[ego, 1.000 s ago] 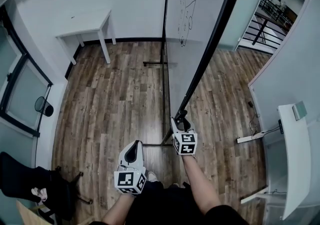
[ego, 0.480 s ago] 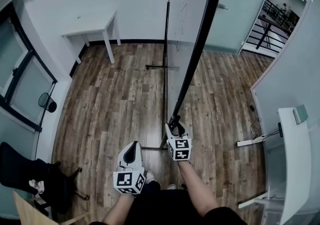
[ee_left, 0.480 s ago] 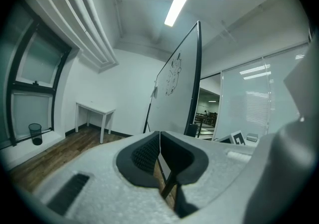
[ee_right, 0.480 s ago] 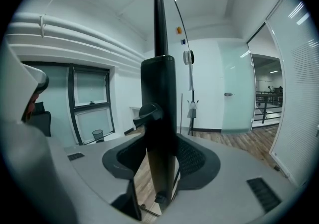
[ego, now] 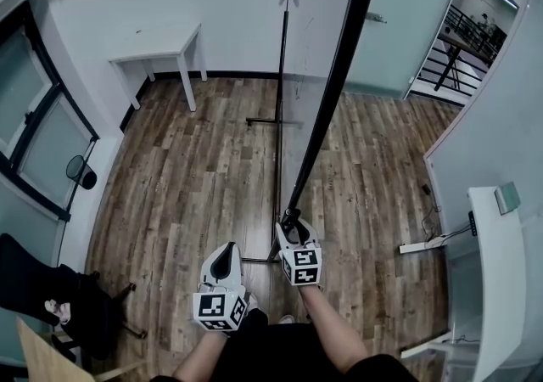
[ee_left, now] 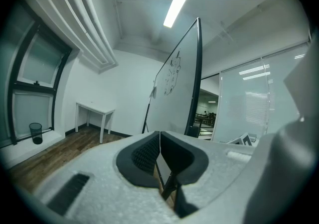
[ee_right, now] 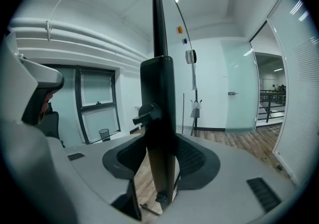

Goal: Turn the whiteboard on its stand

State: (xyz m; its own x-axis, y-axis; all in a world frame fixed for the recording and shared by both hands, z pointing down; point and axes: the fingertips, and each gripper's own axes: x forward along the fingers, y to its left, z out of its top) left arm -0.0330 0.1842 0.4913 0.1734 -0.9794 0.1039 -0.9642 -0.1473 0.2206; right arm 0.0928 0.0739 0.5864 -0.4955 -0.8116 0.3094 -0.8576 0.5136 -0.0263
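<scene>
The whiteboard [ego: 316, 24] stands almost edge-on to me in the head view, and its black frame [ego: 335, 75] runs down to my right gripper [ego: 288, 221]. That gripper is shut on the frame's lower end. In the right gripper view the black frame bar [ee_right: 158, 113] fills the gap between the pads, with a small knob on it. The stand's black post [ego: 280, 100] and floor foot [ego: 273, 122] show behind the board. My left gripper [ego: 225, 256] hangs to the left of the frame, shut and empty. In the left gripper view [ee_left: 159, 141] its pads meet, and the whiteboard [ee_left: 174, 88] rises beyond them.
A white table [ego: 161, 42] stands at the far wall on the left. An office chair [ego: 51, 304] and a black bin [ego: 81, 175] sit by the windows. A white desk [ego: 496, 270] and a power strip [ego: 420, 244] are on the right, before a glass wall [ego: 407, 15].
The board has swung on its stand, so its black frame now runs steeper in the head view. My right gripper has moved left with the frame. The left gripper has barely shifted.
</scene>
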